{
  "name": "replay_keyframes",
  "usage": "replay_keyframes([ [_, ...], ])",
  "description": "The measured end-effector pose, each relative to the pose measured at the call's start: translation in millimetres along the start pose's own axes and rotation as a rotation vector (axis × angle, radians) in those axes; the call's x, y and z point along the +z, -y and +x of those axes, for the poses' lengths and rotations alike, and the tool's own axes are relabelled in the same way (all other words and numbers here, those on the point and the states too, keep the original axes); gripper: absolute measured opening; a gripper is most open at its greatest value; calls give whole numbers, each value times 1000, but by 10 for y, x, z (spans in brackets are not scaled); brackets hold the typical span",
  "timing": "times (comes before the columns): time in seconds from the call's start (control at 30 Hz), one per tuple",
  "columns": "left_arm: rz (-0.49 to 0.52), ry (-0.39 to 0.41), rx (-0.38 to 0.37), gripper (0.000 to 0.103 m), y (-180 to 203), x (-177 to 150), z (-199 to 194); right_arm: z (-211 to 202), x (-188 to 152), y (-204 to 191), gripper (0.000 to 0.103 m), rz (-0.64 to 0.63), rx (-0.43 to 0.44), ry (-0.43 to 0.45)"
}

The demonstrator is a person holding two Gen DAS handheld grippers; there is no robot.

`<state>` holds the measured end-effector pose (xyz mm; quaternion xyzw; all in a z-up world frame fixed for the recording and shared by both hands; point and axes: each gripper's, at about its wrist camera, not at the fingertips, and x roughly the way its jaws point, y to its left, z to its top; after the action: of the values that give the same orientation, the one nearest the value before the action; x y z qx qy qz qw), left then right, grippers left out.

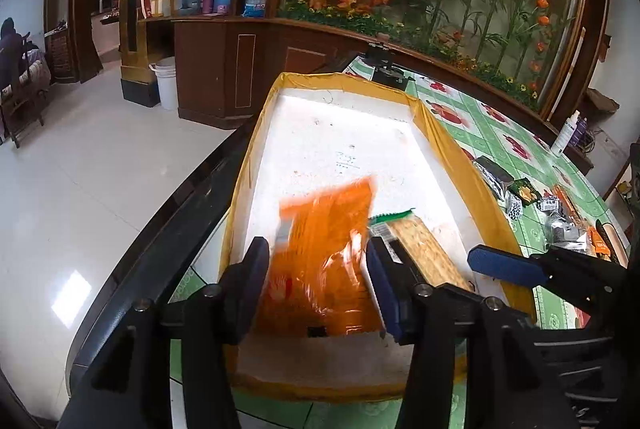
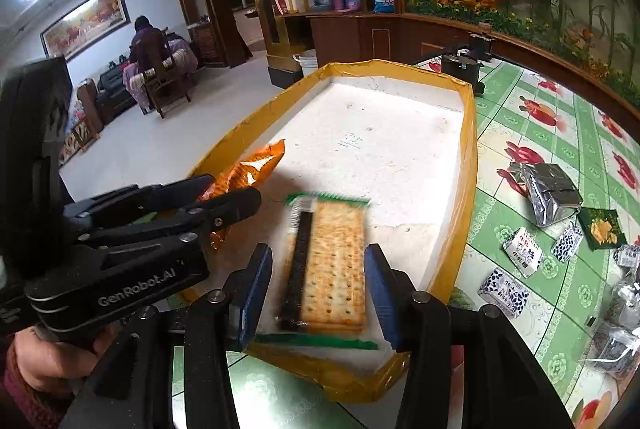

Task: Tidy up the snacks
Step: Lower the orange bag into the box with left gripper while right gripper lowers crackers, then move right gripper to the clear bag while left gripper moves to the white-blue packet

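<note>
The left gripper (image 1: 316, 285) was spread wide, its fingers on either side of an orange snack bag (image 1: 326, 253) without pressing it — released, as far as the left wrist view showed. The bag was glossy, crinkled and blurred, and it sat over the near end of a white foam tray (image 1: 344, 137) edged with yellow tape. In the right wrist view the same bag (image 2: 256, 165) appeared just beyond the left gripper (image 2: 224, 201), near the tray's left wall.

The right gripper (image 2: 318, 293) was likewise unclenched, its blue-padded fingers (image 2: 380, 289) flanking a cracker packet (image 2: 330, 261) with a gap on each side. The packet was clear, showing pale perforated crackers beside a dark strip, with green serrated seals at both ends; it was slightly blurred, so whether it rested on the tray floor (image 2: 380, 149) could not be told. In the left wrist view it (image 1: 420, 249) lay just right of the orange bag, with the right gripper (image 1: 508, 265) at its side.

Outside the tray, on the green flowered tablecloth (image 2: 540, 133), lay a silver foil pack (image 2: 550, 193), a dark green sachet (image 2: 602, 229) and several small white wrapped snacks (image 2: 522, 257) — all well apart from both grippers.
</note>
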<state>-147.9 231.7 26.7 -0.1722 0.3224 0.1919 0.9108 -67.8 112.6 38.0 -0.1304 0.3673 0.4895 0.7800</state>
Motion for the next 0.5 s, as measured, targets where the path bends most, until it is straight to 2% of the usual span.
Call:
replay_keyframes([
  [0.07,7,-1,-15,57,9,-2,2,-60,-1,28,52,13,10,15],
  [0.23,4,6,-21,57,7,-12,-10,-378,-18,219,52,62,35,99],
  [0.33,7,8,-17,58,7,-16,-20,-626,-56,546,52,141,27,163],
  [0.5,25,24,3,59,35,-12,-64,-891,-228,1184,60,286,-67,203],
])
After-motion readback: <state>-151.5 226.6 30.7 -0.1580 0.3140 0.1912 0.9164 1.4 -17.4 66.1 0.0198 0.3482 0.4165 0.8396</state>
